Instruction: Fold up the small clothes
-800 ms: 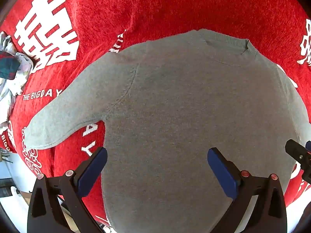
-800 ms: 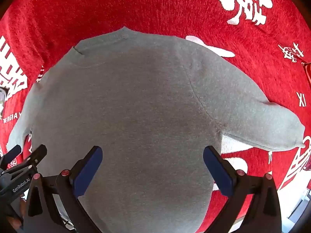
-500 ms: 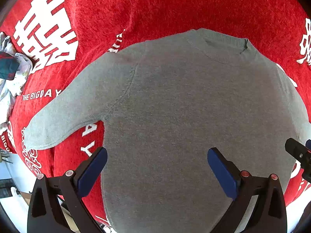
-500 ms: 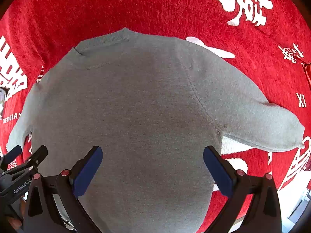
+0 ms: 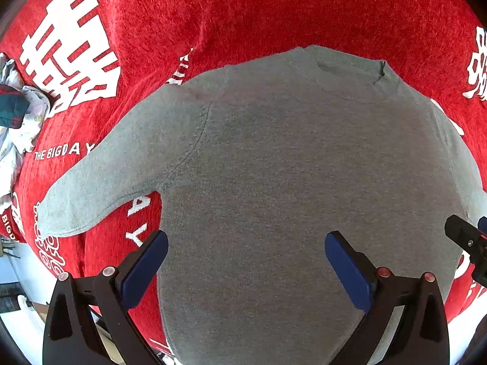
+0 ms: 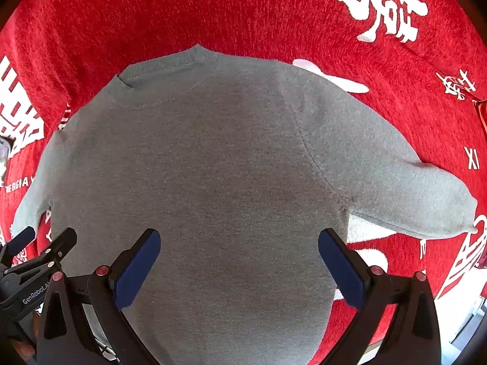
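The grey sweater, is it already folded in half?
No, the grey sweater lies spread flat on the red blanket, with one sleeve stretched out to the side and the collar showing.

- A small grey sweatshirt (image 5: pixel 298 182) lies spread flat and unfolded, face up or back up I cannot tell, on a red cloth (image 5: pixel 243 15) with white lettering.
- Its ribbed crew neck (image 5: pixel 350 73) lies at the far end, the hem nearest the cameras.
- One sleeve (image 5: pixel 100 188) stretches out and slants down to the left in the left wrist view.
- The other sleeve (image 6: pixel 404 188) slants to the right in the right wrist view, its cuff lying on white print.
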### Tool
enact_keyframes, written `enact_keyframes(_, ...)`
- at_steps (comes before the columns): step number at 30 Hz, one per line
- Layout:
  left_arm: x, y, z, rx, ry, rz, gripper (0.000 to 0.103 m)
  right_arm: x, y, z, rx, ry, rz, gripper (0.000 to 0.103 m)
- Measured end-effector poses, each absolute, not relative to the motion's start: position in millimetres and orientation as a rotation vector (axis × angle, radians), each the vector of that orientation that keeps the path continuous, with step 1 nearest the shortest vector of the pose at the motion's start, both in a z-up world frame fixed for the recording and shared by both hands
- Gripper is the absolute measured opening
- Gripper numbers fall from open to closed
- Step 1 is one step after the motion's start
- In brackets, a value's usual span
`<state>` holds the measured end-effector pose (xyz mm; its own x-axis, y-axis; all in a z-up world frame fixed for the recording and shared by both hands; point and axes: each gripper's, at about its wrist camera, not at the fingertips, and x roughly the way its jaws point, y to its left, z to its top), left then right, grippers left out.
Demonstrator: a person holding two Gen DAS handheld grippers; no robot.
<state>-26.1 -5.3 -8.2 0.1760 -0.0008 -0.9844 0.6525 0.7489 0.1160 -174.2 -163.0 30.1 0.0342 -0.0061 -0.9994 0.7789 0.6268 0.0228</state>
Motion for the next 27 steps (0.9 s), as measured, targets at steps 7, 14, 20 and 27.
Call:
enact_keyframes(7, -26.6, -5.4, -8.4, 0.601, 1.326, -0.505, 0.103, -173.9, -162.8, 30.3, 0.701, 1.419, -0.687, 0.103)
enact_keyframes(14, -27.7, -6.0, -9.4, 0.603, 1.324, -0.504, 0.103, -174.5, -163.1, 30.4, 0.698, 1.414, -0.684, 0.103)
enact_keyframes(20, -27.2, -6.2, -9.0, 0.601, 1.324, -0.505, 0.103, -173.6, -162.4, 30.3, 0.698, 1.429, -0.686, 0.103)
enact_keyframes(27, -28.7, -5.5, -9.4, 0.601, 1.326, -0.505, 0.103, -172.7, -160.8, 30.6, 0.700, 1.431, -0.684, 0.103)
